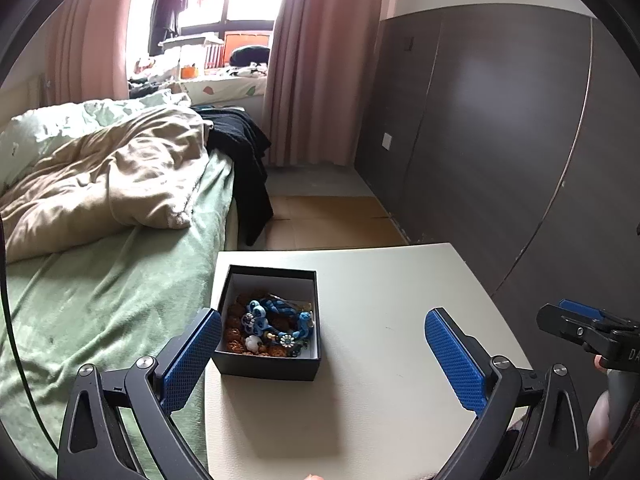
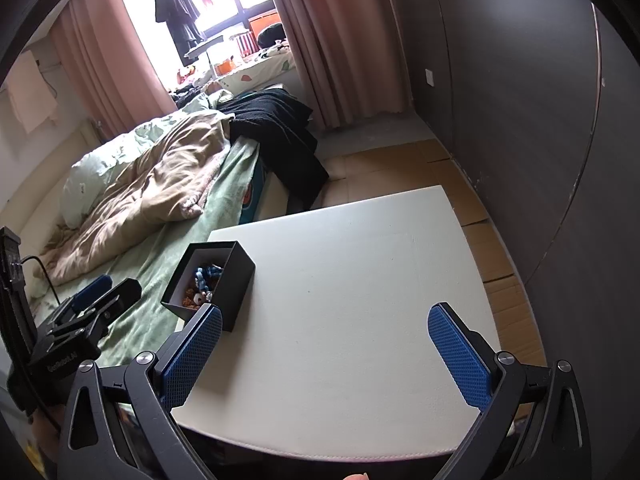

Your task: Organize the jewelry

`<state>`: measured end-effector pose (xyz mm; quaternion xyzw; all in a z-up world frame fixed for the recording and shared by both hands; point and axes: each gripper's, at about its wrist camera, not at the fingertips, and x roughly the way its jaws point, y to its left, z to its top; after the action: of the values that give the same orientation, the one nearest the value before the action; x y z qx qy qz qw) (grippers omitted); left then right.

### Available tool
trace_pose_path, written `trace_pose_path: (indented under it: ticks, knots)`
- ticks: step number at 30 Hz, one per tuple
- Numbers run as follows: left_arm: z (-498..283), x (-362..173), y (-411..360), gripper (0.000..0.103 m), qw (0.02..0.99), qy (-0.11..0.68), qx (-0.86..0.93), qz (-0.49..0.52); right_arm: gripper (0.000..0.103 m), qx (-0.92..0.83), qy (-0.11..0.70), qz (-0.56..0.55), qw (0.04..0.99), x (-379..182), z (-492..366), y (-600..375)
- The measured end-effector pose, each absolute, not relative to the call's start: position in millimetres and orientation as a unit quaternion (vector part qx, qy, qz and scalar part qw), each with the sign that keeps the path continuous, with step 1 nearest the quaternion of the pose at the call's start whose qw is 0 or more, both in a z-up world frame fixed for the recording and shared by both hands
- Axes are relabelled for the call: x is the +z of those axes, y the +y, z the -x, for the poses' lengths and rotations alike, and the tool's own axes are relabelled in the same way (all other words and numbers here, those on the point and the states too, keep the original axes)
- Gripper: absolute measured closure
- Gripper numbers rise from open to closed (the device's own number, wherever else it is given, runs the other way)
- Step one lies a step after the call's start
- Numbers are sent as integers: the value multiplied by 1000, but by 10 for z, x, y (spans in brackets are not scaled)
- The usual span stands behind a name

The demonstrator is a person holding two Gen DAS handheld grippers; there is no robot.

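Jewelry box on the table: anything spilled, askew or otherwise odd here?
Nothing spilled. The box sits upright and open near the table's left edge beside the bed, with the jewelry piled in a tangle inside it. No piece lies loose on the tabletop. Both grippers are open and empty.

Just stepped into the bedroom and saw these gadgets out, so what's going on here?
A person is holding a two-finger gripper in each hand over a white table beside the bed. A black box near the table's bed-side edge sits open, with blue braided bracelets and brown beads piled inside. The left gripper is open, its left finger close beside the box. The right gripper is open too, over bare tabletop. Neither is holding anything.
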<state>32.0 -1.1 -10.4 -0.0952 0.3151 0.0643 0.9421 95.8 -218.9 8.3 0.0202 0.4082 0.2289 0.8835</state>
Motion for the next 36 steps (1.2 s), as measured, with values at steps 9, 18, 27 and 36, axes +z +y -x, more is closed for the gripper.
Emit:
trace_pose_path:
  ticks: [9,18,27,36]
  knots:
    - [-320,-103,-52,2,943,315,59,94,0,225,409,-21,884,99,-961,-2206]
    - [-307,-80,-70,2,945,309,54,97,0,223,410,-22,884,108,-951,-2227]
    - [-301,-66,-91,2,945,307,52,98,0,222,410,-19,884,106,-951,-2243]
    - [-291,-52,-121,2,946,305,49,96,0,222,410,-18,885,111,-948,-2235]
